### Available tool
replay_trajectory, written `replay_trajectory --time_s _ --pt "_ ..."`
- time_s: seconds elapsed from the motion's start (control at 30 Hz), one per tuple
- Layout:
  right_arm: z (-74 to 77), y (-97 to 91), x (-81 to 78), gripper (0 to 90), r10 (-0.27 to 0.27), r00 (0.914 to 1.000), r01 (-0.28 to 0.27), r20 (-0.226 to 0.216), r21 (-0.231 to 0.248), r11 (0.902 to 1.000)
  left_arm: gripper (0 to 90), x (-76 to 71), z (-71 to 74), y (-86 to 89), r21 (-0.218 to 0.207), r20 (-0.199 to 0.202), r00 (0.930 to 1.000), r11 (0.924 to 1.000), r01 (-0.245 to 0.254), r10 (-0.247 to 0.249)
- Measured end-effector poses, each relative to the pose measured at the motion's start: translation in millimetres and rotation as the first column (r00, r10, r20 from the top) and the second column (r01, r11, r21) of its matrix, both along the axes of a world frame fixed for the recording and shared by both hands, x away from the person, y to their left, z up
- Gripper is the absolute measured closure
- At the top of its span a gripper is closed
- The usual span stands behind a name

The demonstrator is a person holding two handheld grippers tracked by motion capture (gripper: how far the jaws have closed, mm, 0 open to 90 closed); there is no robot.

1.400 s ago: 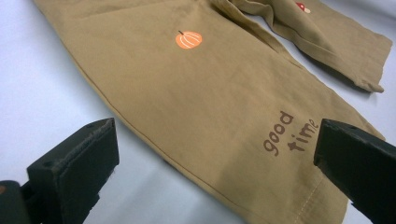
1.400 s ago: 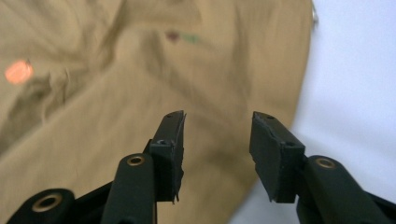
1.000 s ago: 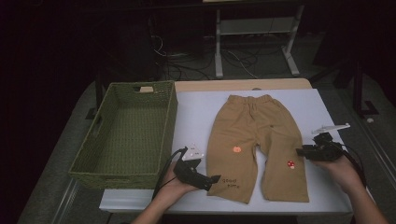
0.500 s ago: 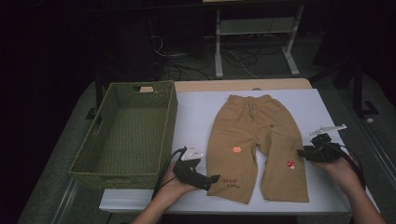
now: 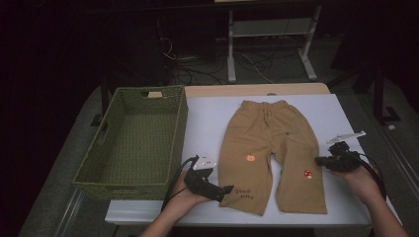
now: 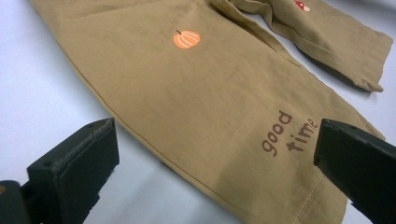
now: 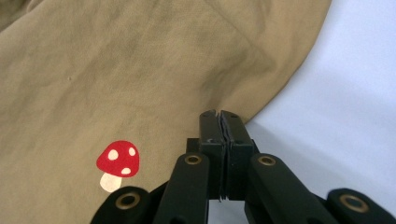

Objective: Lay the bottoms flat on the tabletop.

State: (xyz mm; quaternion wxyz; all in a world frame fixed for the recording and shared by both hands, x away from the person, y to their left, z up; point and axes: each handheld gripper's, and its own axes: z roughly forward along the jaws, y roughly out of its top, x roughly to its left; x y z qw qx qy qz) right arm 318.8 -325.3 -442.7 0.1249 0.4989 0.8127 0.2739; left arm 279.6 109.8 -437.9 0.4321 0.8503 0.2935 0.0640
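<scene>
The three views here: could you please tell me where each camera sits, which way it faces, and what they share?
High view: above the person's side, facing forward and down on the table, basket and trousers; both forearms and grippers show.
Left gripper view: on the left gripper, looking between its open fingers at the trouser leg with "good time".
Right gripper view: on the right gripper, shut at the edge of the leg with the mushroom.
Shared: the trousers, and the mushroom print.
</scene>
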Motion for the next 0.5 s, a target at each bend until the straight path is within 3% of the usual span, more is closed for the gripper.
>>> replay_trajectory --time_s 0.5 --pt "6.7 -18.4 2.3 88.4 -0.027 0.9996 0.027 0.011 -0.003 0.9996 0.1 0.6 0.8 -0.6 -0.002 0.004 1.0 1.0 0.002 -0.002"
